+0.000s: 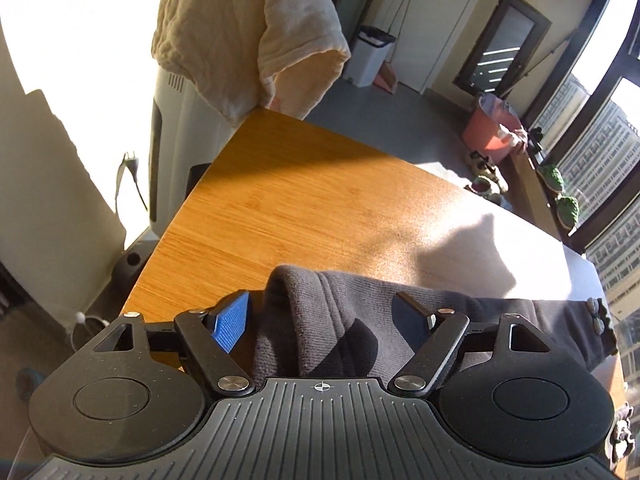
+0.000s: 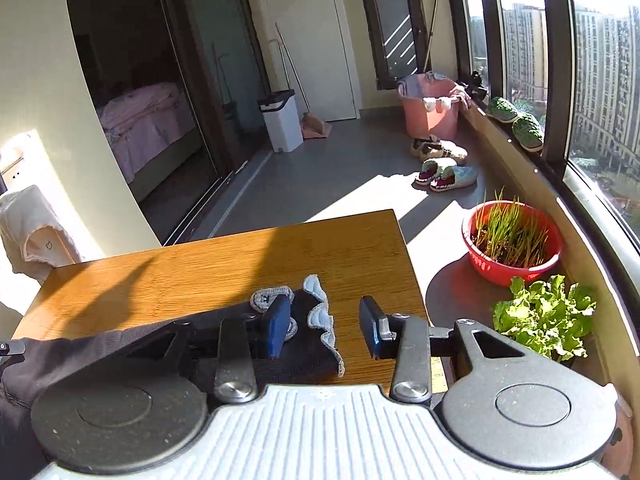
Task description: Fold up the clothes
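The dark garment [image 1: 360, 320] lies stretched along the near edge of the wooden desk [image 1: 312, 196], its long axis running crosswise to both pairs of fingers, so each gripper meets one end of it. In the left wrist view the left gripper [image 1: 324, 320] is spread wide with nothing clamped; a thick rolled fold of the cloth sits directly between and slightly beyond its fingers [image 1: 232, 326], and the rest of the fabric trails off to the right of them. In the right wrist view the right gripper [image 2: 324, 326] is likewise released: the garment's other end, with its pale blue scalloped trim [image 2: 320, 312], lies under and just inside the left-hand finger, while the right-hand finger [image 2: 370, 330] hangs over bare wood. So the cloth is centred for the left gripper but off to the left for the right one. By my judgement the right gripper would need to shift towards its own left before closing, whereas the left one could close on the fold where it is. Whether any finger touches the fabric cannot be told.
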`<state>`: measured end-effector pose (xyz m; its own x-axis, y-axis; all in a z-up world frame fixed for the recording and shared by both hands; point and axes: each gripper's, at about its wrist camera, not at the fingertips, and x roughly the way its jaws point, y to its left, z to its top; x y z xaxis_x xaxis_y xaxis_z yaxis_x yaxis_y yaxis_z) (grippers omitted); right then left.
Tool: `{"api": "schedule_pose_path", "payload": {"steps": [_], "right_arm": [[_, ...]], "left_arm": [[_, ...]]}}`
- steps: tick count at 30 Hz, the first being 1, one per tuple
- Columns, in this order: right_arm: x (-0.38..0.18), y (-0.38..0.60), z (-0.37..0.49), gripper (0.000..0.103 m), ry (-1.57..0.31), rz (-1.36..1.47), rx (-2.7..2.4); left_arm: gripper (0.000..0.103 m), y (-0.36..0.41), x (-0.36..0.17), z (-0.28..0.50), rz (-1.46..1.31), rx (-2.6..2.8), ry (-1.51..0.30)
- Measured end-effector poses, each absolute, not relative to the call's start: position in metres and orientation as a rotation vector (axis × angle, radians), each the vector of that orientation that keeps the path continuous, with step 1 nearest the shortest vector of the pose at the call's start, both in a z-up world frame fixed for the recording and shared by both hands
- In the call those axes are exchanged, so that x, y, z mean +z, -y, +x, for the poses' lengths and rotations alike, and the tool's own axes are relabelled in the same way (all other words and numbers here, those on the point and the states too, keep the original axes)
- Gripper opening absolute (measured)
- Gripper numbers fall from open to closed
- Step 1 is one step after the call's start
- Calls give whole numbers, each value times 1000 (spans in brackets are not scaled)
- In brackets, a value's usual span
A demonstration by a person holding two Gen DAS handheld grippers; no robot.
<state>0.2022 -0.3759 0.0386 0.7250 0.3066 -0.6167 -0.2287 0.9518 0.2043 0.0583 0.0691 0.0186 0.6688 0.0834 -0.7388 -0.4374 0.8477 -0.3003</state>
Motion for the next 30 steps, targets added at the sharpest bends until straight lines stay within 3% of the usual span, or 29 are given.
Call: {"api": "schedule_pose_path", "payload": {"steps": [4,7,10,13,14,18,25,27,29,30], "right_arm": [[15,362,226,54,-737,144,282],[1,355,238,55,-766,165,268],[2,346,242,10,-758,189,337],[23,346,230,7,-702,173,336],[37,352,218,6,-647,165,359],[77,393,156,6,-500,194,412],[64,462,50,9,-470,47,238],[60,480,38,16,-493,81,208],[58,496,33,30,-517,189,228],[56,500,31,34,-529,238,244]], "left_arm": [[68,-69,17,56,-477,291,-768],[66,-69,16,56,-464,276,-759],[65,-69,14,56,-436,255,-748],[58,-65,12,57,-393,245,-732],[45,-65,14,57,-386,241,-730],[40,-62,45,37,-381,190,-643],[43,-28,89,-81,-267,46,-480],[45,-22,82,-111,-259,26,-500],[47,-20,78,-128,-266,27,-512],[55,-20,76,-136,-270,29,-517]]}}
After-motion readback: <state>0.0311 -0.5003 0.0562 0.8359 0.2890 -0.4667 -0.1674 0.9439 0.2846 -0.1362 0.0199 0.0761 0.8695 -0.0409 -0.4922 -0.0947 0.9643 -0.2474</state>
